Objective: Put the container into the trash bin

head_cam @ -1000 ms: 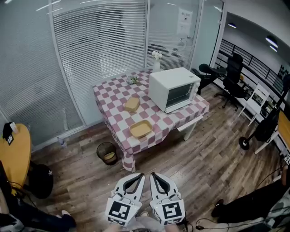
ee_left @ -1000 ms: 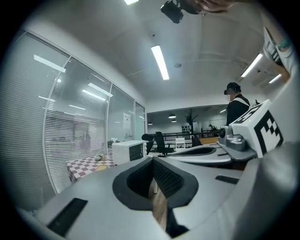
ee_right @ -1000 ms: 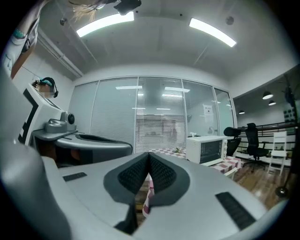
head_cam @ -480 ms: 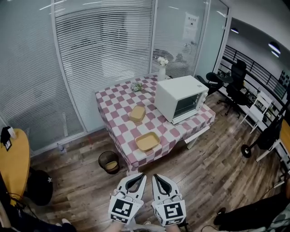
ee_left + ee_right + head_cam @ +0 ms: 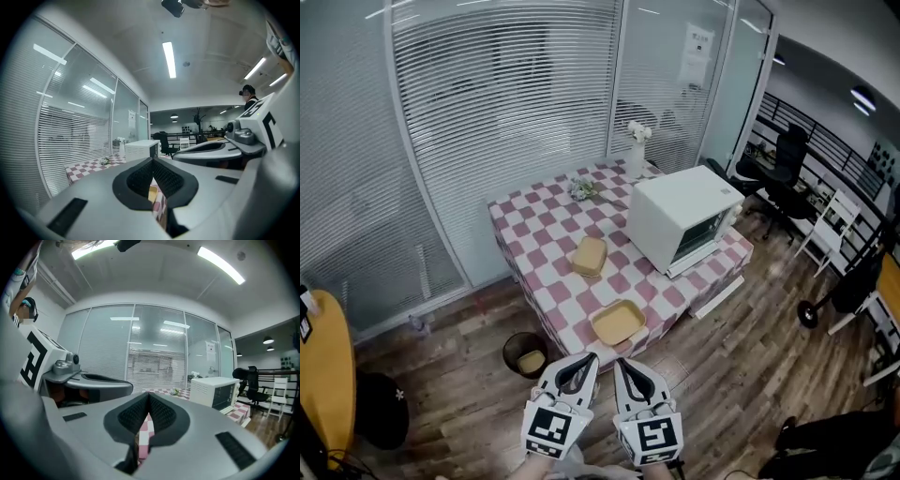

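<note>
Left claw (image 5: 584, 362): clenched, pads meeting, nothing between them. Right claw (image 5: 625, 364): same, clenched and empty. The two are held side by side, pointing at the near corner of the bench (image 5: 534, 225), which wears a pink-and-white checked cloth.

Key relation: the shallow tan open plastic container (image 5: 617, 322) lies just ahead of both claws at the bench's near corner, a shade to the right. The right claw looks marginally nearer. It sits skewed, its sides roughly parallel to the bench edges; its long axis is too slight to call.

The tan lidded container (image 5: 590, 255) sits farther in, mid-bench, in line behind the first. Which of the two the task means I cannot tell; the near one seems likelier.

The round dark mesh trash bin (image 5: 526, 353) stands on the wooden floor (image 5: 722, 366), left of the near corner, beside the cloth's hang. It is closer to the left claw, with something tan already inside.

Count:
- claws: two
- tan containers: two
- bin: one
- white countertop oven (image 5: 684, 218): one, right half of bench
- small green sprig (image 5: 581, 188): one, toward the far edge
- white vase (image 5: 636, 159): one, far corner
</note>
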`<action>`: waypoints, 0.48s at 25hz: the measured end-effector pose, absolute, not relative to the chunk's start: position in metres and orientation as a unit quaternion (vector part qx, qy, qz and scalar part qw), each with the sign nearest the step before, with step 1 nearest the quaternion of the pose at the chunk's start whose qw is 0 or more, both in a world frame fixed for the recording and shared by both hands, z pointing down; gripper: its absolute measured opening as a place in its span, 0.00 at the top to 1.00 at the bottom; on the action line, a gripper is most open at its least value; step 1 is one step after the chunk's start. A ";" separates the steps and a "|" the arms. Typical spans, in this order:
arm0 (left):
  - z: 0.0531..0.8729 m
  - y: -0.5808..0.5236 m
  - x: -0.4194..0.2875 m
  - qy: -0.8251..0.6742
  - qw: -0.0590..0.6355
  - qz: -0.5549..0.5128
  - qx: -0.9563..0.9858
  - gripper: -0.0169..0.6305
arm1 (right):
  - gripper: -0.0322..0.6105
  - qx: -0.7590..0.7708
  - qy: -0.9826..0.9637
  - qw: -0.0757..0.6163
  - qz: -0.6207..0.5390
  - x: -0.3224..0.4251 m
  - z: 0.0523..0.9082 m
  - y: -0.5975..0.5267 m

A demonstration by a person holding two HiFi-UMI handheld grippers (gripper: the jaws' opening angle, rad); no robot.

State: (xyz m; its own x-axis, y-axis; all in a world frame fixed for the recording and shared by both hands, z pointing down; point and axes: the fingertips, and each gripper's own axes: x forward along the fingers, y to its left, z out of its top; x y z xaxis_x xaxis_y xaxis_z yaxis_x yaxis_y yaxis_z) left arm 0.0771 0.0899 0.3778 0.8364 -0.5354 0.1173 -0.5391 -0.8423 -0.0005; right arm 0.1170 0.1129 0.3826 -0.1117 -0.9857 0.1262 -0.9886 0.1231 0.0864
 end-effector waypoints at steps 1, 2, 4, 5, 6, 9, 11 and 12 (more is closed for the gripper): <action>0.380 0.082 0.074 -0.282 0.021 0.057 0.958 0.97 | 0.96 0.661 -0.746 0.079 0.011 0.114 0.384 0.105; 0.382 0.075 0.070 -0.283 0.026 0.058 0.957 0.97 | 0.96 0.660 -0.746 0.083 0.012 0.112 0.386 0.098; 0.388 0.063 0.062 -0.284 0.033 0.065 0.956 0.97 | 0.96 0.660 -0.746 0.087 0.018 0.105 0.391 0.085; 0.390 0.058 0.058 -0.284 0.036 0.068 0.956 0.97 | 0.96 0.660 -0.746 0.087 0.020 0.103 0.393 0.080; 0.392 0.054 0.054 -0.284 0.037 0.069 0.956 0.96 | 0.96 0.660 -0.746 0.087 0.021 0.100 0.394 0.075; 0.392 0.042 0.049 -0.287 0.043 0.058 0.955 0.97 | 0.96 0.659 -0.746 0.092 0.025 0.094 0.401 0.060; 0.395 0.037 0.048 -0.284 0.048 0.059 0.956 0.96 | 0.96 0.658 -0.746 0.098 0.030 0.092 0.407 0.053; 0.397 0.036 0.047 -0.281 0.051 0.062 0.956 0.97 | 0.96 0.657 -0.746 0.102 0.032 0.091 0.410 0.050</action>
State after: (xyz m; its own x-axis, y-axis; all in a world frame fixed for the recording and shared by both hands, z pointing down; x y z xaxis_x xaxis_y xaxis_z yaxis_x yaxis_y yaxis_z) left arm 0.0470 0.0355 0.3973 0.8337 -0.5319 0.1483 -0.5447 -0.8363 0.0628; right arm 0.0909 0.0502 0.4096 -0.1154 -0.9739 0.1952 -0.9871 0.1343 0.0866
